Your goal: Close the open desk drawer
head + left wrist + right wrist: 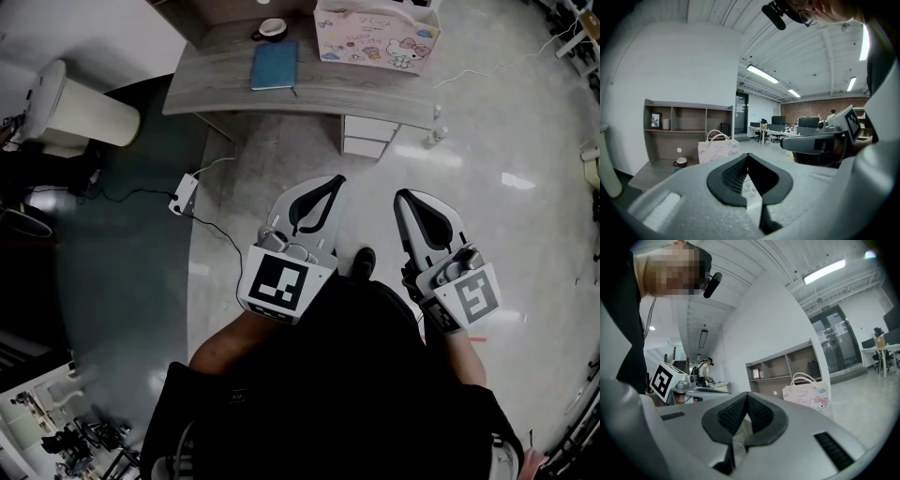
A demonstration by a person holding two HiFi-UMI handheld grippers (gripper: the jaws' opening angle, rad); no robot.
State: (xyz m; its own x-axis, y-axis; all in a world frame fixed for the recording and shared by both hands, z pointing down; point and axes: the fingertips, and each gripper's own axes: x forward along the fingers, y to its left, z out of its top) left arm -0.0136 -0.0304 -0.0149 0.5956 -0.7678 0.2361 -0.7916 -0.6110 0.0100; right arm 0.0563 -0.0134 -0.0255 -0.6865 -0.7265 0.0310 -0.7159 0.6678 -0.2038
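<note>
A grey wooden desk (225, 89) stands at the far side of the floor. Under its right end is a white drawer unit (368, 137), and its top drawer stands out a little from the desk edge. My left gripper (334, 179) and right gripper (400, 195) are held side by side near my body, well short of the desk, and touch nothing. Both are shut and empty, with the jaws meeting at the tips in the left gripper view (748, 157) and the right gripper view (746, 396).
On the desk lie a blue notebook (274, 66), a cup (271, 28) and a pink cartoon bag (377, 36). A white bin (73, 112) stands left of the desk. A power strip (183, 195) and its cable lie on the floor. A small bottle (437, 136) stands by the drawers.
</note>
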